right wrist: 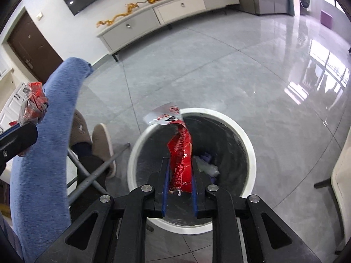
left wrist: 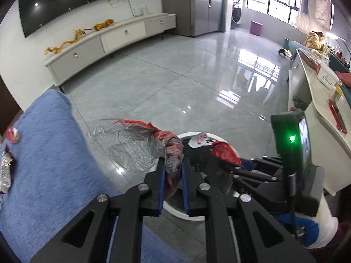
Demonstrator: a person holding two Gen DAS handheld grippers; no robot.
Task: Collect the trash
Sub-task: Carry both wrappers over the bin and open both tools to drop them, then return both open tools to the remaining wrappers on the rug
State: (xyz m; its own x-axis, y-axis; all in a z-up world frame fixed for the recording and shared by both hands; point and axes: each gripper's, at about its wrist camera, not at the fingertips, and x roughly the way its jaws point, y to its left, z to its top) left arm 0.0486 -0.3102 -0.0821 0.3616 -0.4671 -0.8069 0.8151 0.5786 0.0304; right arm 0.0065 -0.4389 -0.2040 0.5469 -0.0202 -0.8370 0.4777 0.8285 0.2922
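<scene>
My left gripper [left wrist: 173, 161] is shut on a crumpled clear and red plastic wrapper [left wrist: 142, 144], held beside the round white-rimmed trash bin [left wrist: 173, 210]. My right gripper [right wrist: 179, 162] is shut on a red and white snack wrapper [right wrist: 181, 151], held directly over the open bin [right wrist: 245, 135]. A few scraps lie at the bin's bottom [right wrist: 208, 166]. In the right wrist view the left gripper's wrapper [right wrist: 33, 103] shows at the far left. The right gripper body with a green light [left wrist: 291, 144] shows in the left wrist view.
A blue cushioned seat [left wrist: 50, 153] lies to the left, with more wrappers [left wrist: 6, 166] on it. A person's slippered feet [right wrist: 103, 144] and folding chair legs [right wrist: 98, 171] stand left of the bin. A white counter [left wrist: 318, 92] runs along the right. A TV cabinet [left wrist: 109, 37] lines the far wall.
</scene>
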